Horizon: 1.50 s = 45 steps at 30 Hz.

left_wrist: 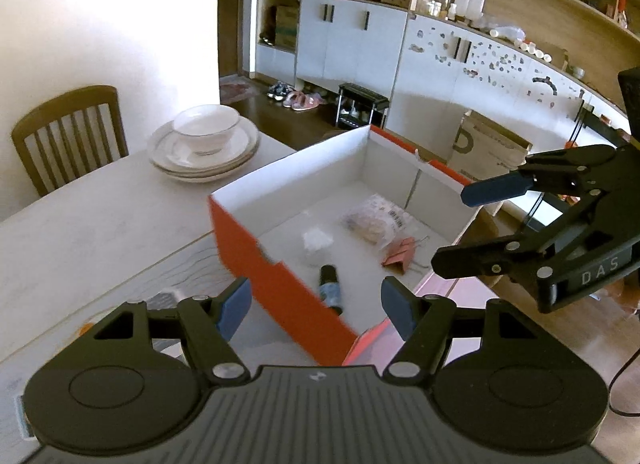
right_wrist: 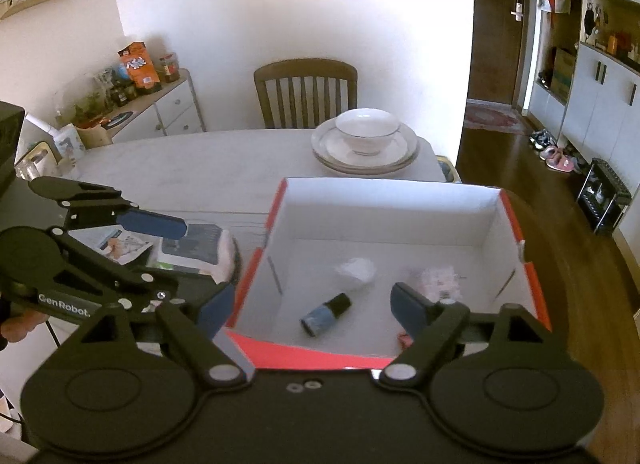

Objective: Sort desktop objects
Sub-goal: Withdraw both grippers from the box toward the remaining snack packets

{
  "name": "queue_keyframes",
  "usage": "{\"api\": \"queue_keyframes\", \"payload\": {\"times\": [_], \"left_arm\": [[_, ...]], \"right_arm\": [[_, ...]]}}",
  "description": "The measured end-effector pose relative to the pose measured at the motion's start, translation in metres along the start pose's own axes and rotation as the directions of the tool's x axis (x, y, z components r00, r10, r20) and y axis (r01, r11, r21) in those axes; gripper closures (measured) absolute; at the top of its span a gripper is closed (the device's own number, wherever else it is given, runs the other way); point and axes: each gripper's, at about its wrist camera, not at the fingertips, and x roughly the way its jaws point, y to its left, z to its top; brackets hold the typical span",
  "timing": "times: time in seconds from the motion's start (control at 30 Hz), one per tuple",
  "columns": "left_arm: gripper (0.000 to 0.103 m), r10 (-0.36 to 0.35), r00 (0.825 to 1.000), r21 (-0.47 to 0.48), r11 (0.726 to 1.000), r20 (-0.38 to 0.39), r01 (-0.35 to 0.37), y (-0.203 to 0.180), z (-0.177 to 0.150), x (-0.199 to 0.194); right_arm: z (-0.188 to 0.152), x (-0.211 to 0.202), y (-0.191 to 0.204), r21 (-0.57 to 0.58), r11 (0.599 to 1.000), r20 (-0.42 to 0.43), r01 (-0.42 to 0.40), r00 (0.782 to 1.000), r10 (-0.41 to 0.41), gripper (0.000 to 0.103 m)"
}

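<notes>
Both tongs hang over the orange box (right_wrist: 256,272) with nothing in them. The right tongs (right_wrist: 312,304) stand apart, empty, and the small dark-capped bottle (right_wrist: 326,314) lies on its side on the box floor right below the gap between their pads – so by the look of it a drop-off has just ended here. Beyond the bottle, further into the box, sit a crumpled white wad (right_wrist: 356,270) and a clear packet (right_wrist: 438,282).

The left tongs (left_wrist: 316,310) are apart too, gripping nothing, held over the near wall of the box; the bottle shows just ahead of them.

What remains to sort lies outside the box, on the worktop (right_wrist: 180,168) to the left of the right tongs – a flat dark-and-white pack (right_wrist: 196,248) and some printed paper (right_wrist: 128,244) under the left tongs.

The next move, I judge, calls for one pair to travel to those, come down with pads spread either side of the pack, and close on it.
</notes>
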Motion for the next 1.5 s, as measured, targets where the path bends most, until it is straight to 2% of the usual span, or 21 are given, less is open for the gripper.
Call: {"api": "queue_keyframes", "payload": {"times": [0.13,0.27,0.37,0.63,0.8,0.93,1.27,1.5], "left_arm": [[0.028,0.008,1.000,-0.011,1.000,0.007,-0.008,0.017,-0.014,-0.015],[0.027,0.022,1.000,-0.026,0.999,0.013,-0.022,0.036,-0.028,-0.030],[0.021,0.043,0.999,-0.039,0.998,0.016,-0.042,0.052,-0.038,-0.039],[0.016,0.060,0.998,-0.060,0.997,0.027,-0.058,0.094,-0.059,-0.057],[0.000,0.073,0.997,-0.051,0.996,0.033,-0.071,0.121,-0.071,-0.065],[0.000,0.078,0.996,-0.042,0.996,0.032,-0.077,0.143,-0.081,-0.069],[0.000,0.090,0.996,-0.029,0.996,0.014,-0.090,0.193,-0.103,-0.068],[0.000,0.083,0.997,0.034,0.996,-0.004,-0.083,0.227,-0.114,-0.061]], "right_arm": [[-0.002,0.002,0.022,0.005,1.000,0.014,0.009,1.000,-0.009,0.013],[-0.005,0.006,0.044,0.010,1.000,0.024,0.014,1.000,-0.014,0.012],[-0.005,0.010,0.059,0.007,1.000,0.026,0.024,0.999,-0.024,0.012],[-0.006,0.026,0.093,0.035,0.999,0.027,0.038,0.999,-0.038,0.008],[-0.004,0.037,0.112,0.052,0.997,0.033,0.049,0.998,-0.051,0.007],[-0.001,0.048,0.126,0.072,0.995,0.041,0.062,0.997,-0.065,0.004],[0.006,0.082,0.153,0.080,0.991,0.016,0.104,0.994,-0.105,0.003],[0.012,0.098,0.164,0.072,0.991,-0.002,0.114,0.993,-0.115,0.003]]}}
